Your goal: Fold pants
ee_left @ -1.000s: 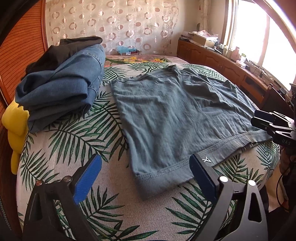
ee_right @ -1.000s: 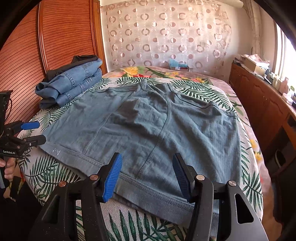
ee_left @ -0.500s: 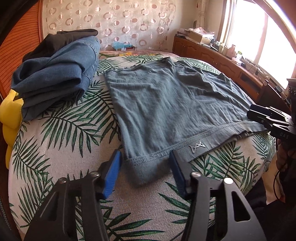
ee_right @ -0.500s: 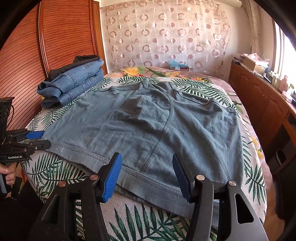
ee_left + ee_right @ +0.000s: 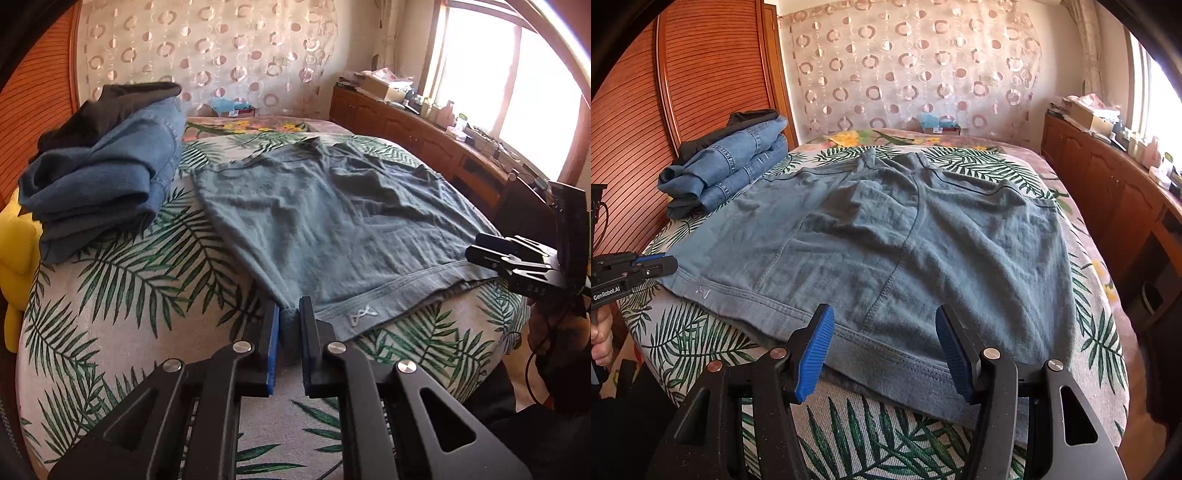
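Note:
Grey-blue shorts (image 5: 332,221) lie spread flat on the leaf-print bed, waistband toward me; they also show in the right wrist view (image 5: 886,240). My left gripper (image 5: 289,317) is shut on the left corner of the waistband, pinching the cloth between its blue pads. It appears at the left edge of the right wrist view (image 5: 661,264). My right gripper (image 5: 884,343) is open, its jaws standing over the waistband near the right side; it appears in the left wrist view (image 5: 476,253) at the shorts' right corner.
A pile of folded jeans and dark clothes (image 5: 103,162) sits on the bed's left side by the wooden headboard (image 5: 665,110). A yellow item (image 5: 14,258) lies at the left edge. A wooden cabinet (image 5: 1108,184) runs along the right under the window.
My left gripper moved forward onto the waistband corner and closed on it. The right gripper stayed open and barely moved.

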{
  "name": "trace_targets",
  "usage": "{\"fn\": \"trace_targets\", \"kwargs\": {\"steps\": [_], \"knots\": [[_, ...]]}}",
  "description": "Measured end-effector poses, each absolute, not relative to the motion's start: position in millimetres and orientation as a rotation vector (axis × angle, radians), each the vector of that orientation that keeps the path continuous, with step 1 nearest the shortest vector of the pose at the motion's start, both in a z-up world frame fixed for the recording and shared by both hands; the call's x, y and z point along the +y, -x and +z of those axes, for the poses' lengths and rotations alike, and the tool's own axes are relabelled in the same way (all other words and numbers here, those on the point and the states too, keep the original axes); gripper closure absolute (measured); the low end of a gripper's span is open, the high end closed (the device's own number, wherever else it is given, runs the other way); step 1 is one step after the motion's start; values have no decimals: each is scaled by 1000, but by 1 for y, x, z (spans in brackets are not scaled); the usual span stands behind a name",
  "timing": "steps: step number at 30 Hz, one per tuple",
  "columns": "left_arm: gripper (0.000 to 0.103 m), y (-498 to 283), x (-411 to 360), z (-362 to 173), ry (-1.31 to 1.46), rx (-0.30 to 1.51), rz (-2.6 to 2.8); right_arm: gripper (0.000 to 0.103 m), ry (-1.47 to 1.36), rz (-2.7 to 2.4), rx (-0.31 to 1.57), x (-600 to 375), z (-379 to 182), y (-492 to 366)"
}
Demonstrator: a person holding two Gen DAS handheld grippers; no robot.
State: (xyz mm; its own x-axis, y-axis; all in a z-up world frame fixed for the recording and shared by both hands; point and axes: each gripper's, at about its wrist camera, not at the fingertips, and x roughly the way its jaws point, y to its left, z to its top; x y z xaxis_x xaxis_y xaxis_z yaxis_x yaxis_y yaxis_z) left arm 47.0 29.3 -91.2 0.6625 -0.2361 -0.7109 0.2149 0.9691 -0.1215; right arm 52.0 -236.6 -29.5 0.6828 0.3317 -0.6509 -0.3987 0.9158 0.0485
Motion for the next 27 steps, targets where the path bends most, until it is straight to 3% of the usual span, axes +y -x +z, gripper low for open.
{"fn": "trace_targets", "kwargs": {"steps": [18,27], "knots": [[92,-75,-35,-54,-72,742,-388,44,53,395,681,-248,-29,-49],[92,-84,-71,-40,-114,727,-454,37,46,361,652,-253,-29,-46]]}}
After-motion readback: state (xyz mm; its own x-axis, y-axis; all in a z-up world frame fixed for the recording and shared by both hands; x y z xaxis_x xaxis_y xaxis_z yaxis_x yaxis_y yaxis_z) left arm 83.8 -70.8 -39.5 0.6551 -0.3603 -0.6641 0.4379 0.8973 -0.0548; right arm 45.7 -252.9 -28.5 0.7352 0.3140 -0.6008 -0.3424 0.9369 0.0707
